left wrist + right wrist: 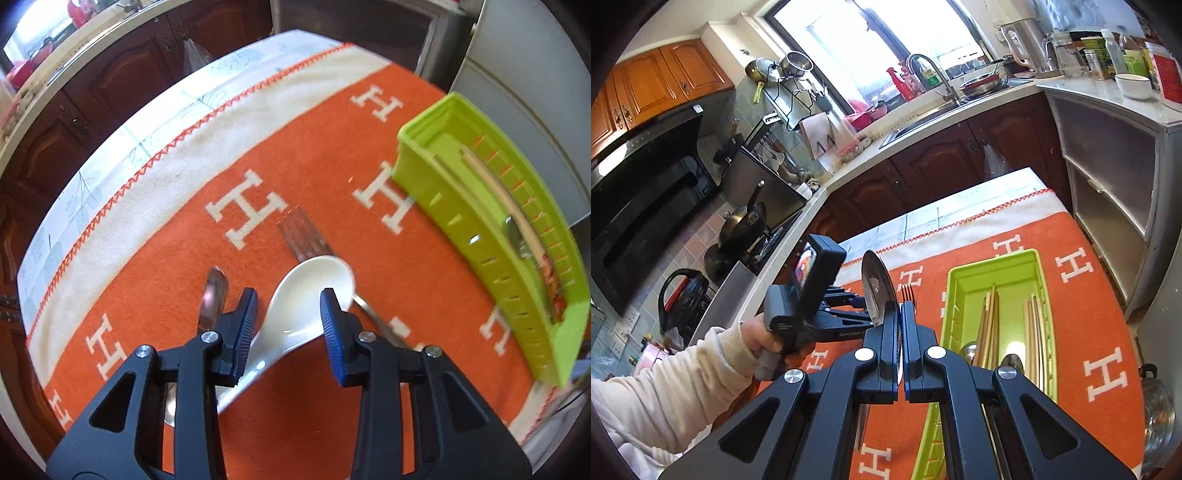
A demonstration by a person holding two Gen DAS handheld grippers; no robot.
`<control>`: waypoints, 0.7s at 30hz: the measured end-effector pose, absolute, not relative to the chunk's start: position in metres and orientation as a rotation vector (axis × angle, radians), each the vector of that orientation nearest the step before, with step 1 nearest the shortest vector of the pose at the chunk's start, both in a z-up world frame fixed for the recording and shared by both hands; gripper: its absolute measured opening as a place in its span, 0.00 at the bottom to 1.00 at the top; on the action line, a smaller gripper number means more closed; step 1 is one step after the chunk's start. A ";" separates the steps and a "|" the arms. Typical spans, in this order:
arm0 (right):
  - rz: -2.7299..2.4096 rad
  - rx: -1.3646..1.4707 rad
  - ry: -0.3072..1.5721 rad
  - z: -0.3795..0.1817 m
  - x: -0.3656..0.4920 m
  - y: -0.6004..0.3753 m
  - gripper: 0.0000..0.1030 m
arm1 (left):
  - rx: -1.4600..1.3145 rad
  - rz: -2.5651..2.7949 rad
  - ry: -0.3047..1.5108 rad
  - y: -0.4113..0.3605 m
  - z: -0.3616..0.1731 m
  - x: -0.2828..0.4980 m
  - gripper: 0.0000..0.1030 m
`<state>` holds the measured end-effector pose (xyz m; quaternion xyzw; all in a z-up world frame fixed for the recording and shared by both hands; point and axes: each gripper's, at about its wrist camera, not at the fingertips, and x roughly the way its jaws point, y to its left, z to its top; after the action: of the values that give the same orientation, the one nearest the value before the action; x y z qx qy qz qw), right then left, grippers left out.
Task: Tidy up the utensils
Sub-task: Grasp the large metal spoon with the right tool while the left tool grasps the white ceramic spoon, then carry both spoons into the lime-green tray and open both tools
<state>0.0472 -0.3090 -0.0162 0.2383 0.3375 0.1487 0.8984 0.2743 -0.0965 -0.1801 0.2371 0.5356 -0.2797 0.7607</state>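
Note:
A white ceramic spoon lies across my left gripper. Both blue pads press its sides, so the jaws are shut on it, low over the orange cloth. Its bowl overlaps a metal fork. A metal spoon lies just left of the left finger. My right gripper is shut on a metal spoon, bowl up, raised left of the green tray. The tray holds chopsticks and metal spoons.
A hand in a cream sleeve carries the left gripper with its camera. Dark cabinets and a sink counter stand beyond the table's far edge. A grey cabinet flanks the right side. A metal pot sits lower right.

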 end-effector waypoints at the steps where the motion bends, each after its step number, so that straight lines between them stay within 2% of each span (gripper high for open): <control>1: 0.311 0.503 0.691 -0.014 0.042 -0.313 0.01 | 0.513 -0.615 1.157 -0.095 -0.180 0.276 0.31; 10: 0.259 0.550 0.640 0.014 0.006 -0.350 0.01 | 0.513 -0.654 1.208 -0.095 -0.183 0.284 0.31; 11: 0.248 0.547 0.634 0.017 0.000 -0.354 0.01 | 0.507 -0.660 1.215 -0.096 -0.184 0.283 0.26; 15: 0.213 0.549 0.627 0.024 -0.017 -0.369 0.01 | 0.485 -0.659 1.239 -0.098 -0.180 0.273 0.16; 17: 0.202 0.555 0.629 0.025 -0.024 -0.378 0.01 | 0.451 -0.642 1.254 -0.094 -0.177 0.271 0.05; 21: 0.175 0.531 0.641 0.029 -0.034 -0.388 0.01 | 0.410 -0.562 1.262 -0.088 -0.173 0.248 0.05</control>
<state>-0.0343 -0.3878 0.0293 0.2576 0.3108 0.0851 0.9109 0.2478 -0.0883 -0.1731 0.1879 0.5779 -0.2572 0.7514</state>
